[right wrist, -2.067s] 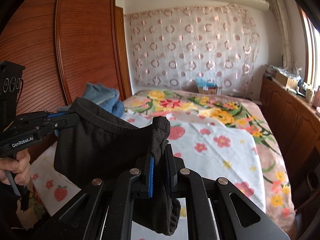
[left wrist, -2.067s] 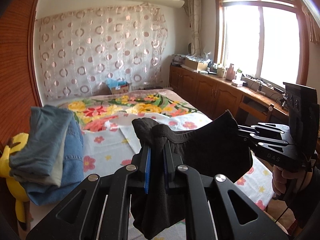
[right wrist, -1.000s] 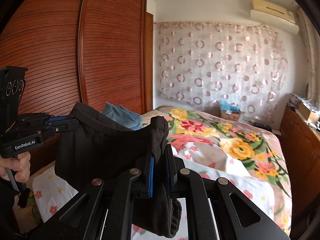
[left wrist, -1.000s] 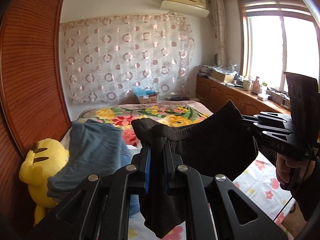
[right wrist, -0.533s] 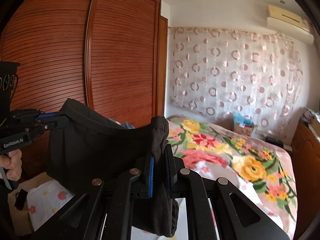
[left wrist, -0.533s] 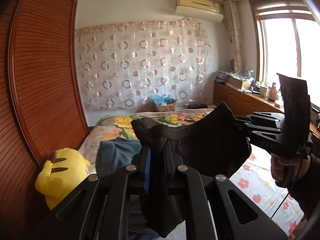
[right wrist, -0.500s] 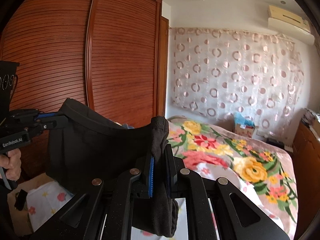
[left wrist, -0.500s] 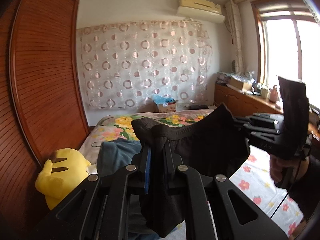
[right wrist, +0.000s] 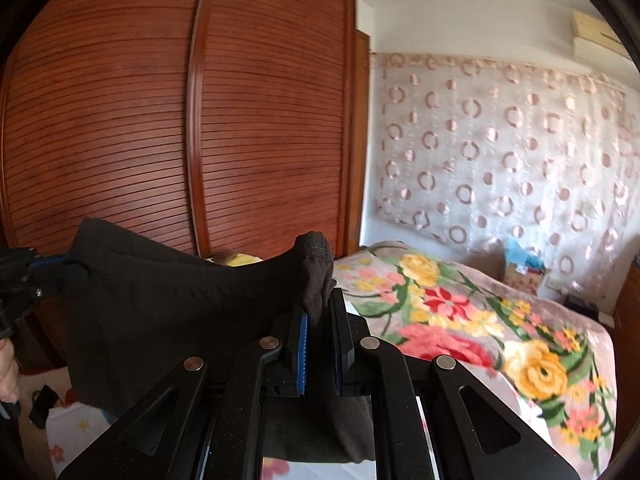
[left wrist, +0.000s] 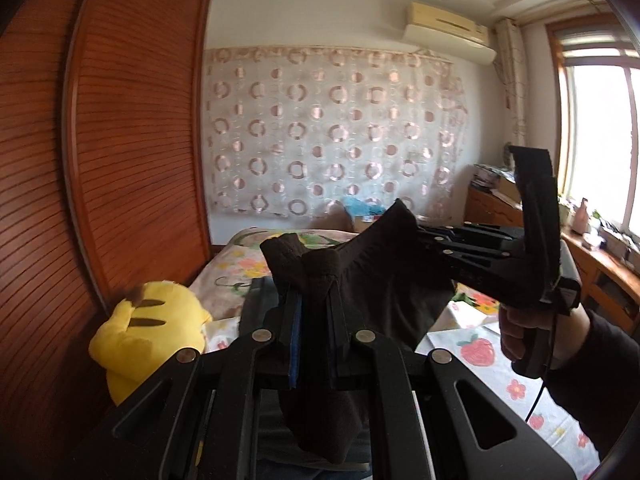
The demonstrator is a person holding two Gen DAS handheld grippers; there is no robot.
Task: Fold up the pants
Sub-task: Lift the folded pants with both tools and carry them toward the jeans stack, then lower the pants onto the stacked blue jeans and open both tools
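Mid-carry step. Black pants [left wrist: 384,280] held up in air betw. both grippers, above the bed [right wrist: 460,320], not yet laid down.

L gripper [left wrist: 314,320]: fingers nearly shut, clamped on bunched fabric at one end of the top edge; cloth tail hangs down below the pads.
R gripper [right wrist: 320,332]: same, nearly shut, pinching the other end. From L view, R gripper [left wrist: 424,236] seen off to the right w/ fabric in its tip; hand [left wrist: 516,332] on its grip.

Top edge sags betw. the two grips, so not pulled taut. Lower part of pants hidden under gripper bodies; cannot tell how many layers.

Yellow plush toy [left wrist: 148,332] at bed edge by the wood wardrobe [right wrist: 200,120]; bluish folded clothes [left wrist: 256,300] just beside it, mostly hidden.

Next, prob.: pick a free patch of bed, spread grips apart to tension the edge, lower flat, keep both clamps on until cloth rests. Risk: landing on toy or the clothes.
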